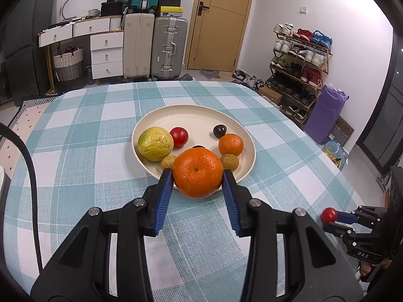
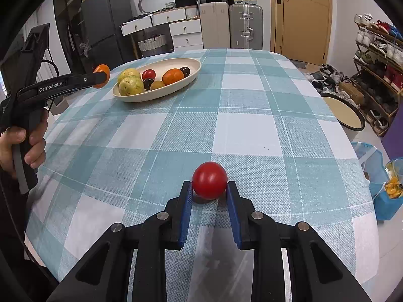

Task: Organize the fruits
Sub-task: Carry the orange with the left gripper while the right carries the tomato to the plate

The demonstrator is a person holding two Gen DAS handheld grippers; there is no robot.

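My left gripper (image 1: 198,176) is shut on a large orange (image 1: 198,172) and holds it above the near rim of the cream plate (image 1: 241,125). The plate holds a yellow-green guava (image 1: 155,144), a red tomato (image 1: 179,136), a small orange (image 1: 231,144), a dark plum (image 1: 219,130) and two small brown fruits (image 1: 229,162). My right gripper (image 2: 209,188) is shut on a red tomato (image 2: 209,180) low over the tablecloth, well to the right of the plate (image 2: 194,74). The left gripper with its orange (image 2: 101,75) shows in the right wrist view.
The table wears a teal and white checked cloth (image 1: 75,138). A cream bowl (image 2: 345,115) stands past the table's right edge. Suitcases (image 1: 168,47), drawers (image 1: 107,55), a door and a shoe rack (image 1: 299,60) stand beyond the table.
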